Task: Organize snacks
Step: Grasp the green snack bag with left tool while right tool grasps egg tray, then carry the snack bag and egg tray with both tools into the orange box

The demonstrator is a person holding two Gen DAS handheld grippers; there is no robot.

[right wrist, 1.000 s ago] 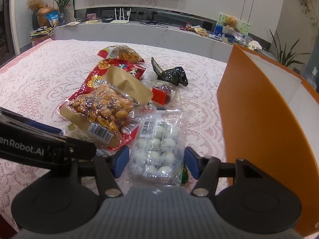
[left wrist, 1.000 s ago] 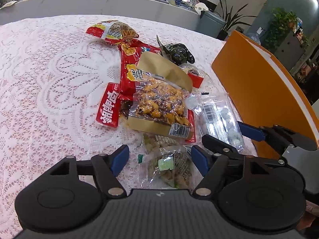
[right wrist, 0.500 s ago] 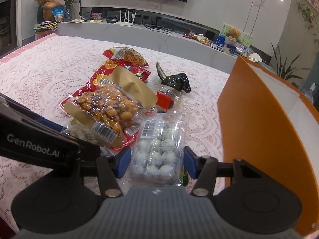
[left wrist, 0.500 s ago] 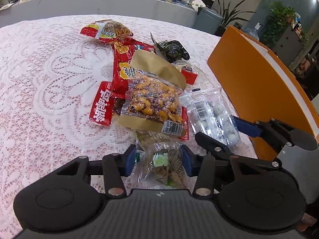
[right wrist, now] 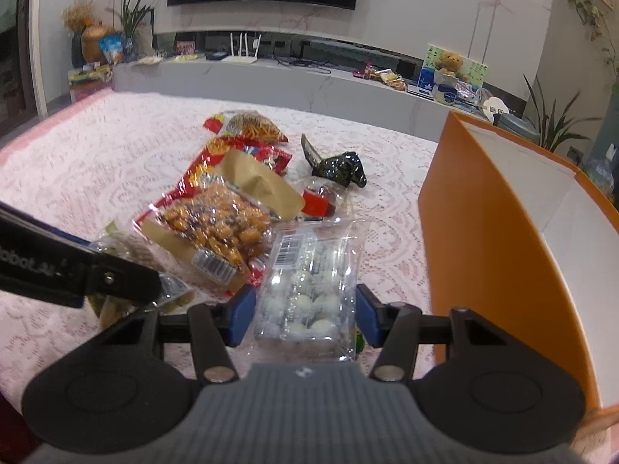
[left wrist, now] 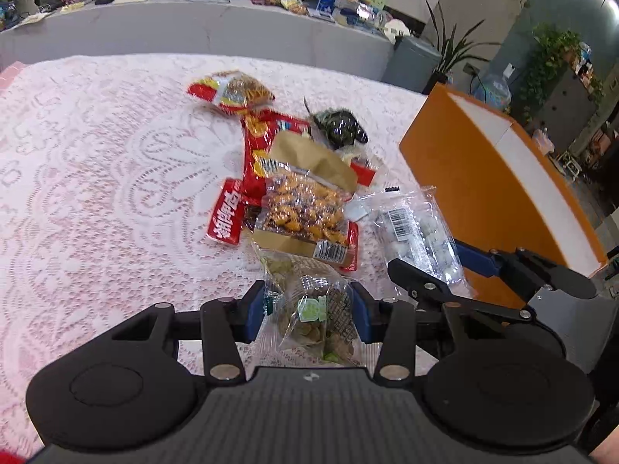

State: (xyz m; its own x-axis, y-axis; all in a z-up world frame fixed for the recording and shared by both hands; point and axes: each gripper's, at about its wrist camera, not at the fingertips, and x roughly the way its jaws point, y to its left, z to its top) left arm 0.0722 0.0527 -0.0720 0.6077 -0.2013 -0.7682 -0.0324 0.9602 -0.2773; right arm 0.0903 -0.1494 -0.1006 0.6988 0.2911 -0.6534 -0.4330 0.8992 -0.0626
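A clear bag of green and brown snacks (left wrist: 305,286) sits between the blue pads of my left gripper (left wrist: 307,313), which press on its sides; its front end hangs just above the lace cloth. My right gripper (right wrist: 305,316) is shut on a clear pack of white balls (right wrist: 309,270) with a barcode label. In the left wrist view that pack (left wrist: 410,228) and the right gripper (left wrist: 445,266) lie just to the right. The left gripper's black finger (right wrist: 77,270) crosses the lower left of the right wrist view.
An open orange box (right wrist: 483,251) with a white inside stands at the right. A pile lies on the lace tablecloth (left wrist: 96,193): a brown-paper nut bag (left wrist: 305,208), red packets (left wrist: 267,135), a chips bag (left wrist: 236,91) and a dark packet (left wrist: 340,127). A grey counter runs behind.
My left gripper's jaws closed from wide onto the green and brown snack bag, then rose with it. The right gripper kept its grip on the white-ball pack and lifted slightly.
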